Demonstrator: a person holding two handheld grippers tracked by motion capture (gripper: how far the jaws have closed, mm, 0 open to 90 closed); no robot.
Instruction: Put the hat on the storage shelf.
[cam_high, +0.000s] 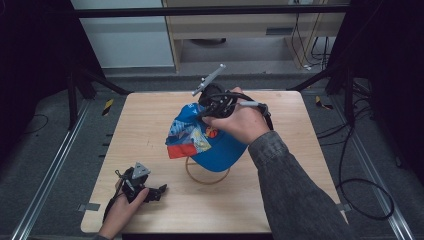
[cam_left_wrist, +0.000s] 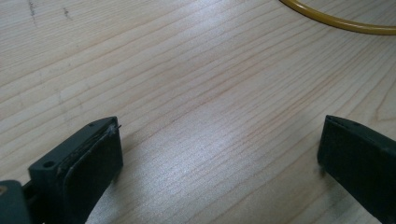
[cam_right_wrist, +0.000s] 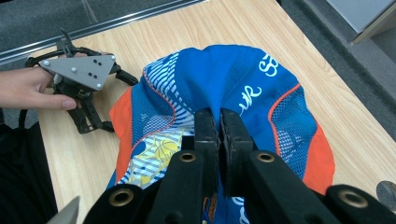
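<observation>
R gripper (cam_right_wrist: 218, 128) jaws pinched tight on crown fabric of blue/orange cap (cam_right_wrist: 243, 79), cap lifted over yellow ring (cam_high: 207, 176) at table (cam_high: 280, 200) center, prob. just clear of it. L gripper (cam_left_wrist: 219, 154) jaws wide open, empty, resting near front-left corner.

Right gripper (cam_right_wrist: 218, 122): the 2 jaws stand nearly together, pinching a fold of fabric, held from above by the right hand (cam_high: 240, 120), forearm extended. Left gripper (cam_high: 156, 192): jaws wide apart, resting low, gripped by the left hand (cam_high: 122, 207).
</observation>
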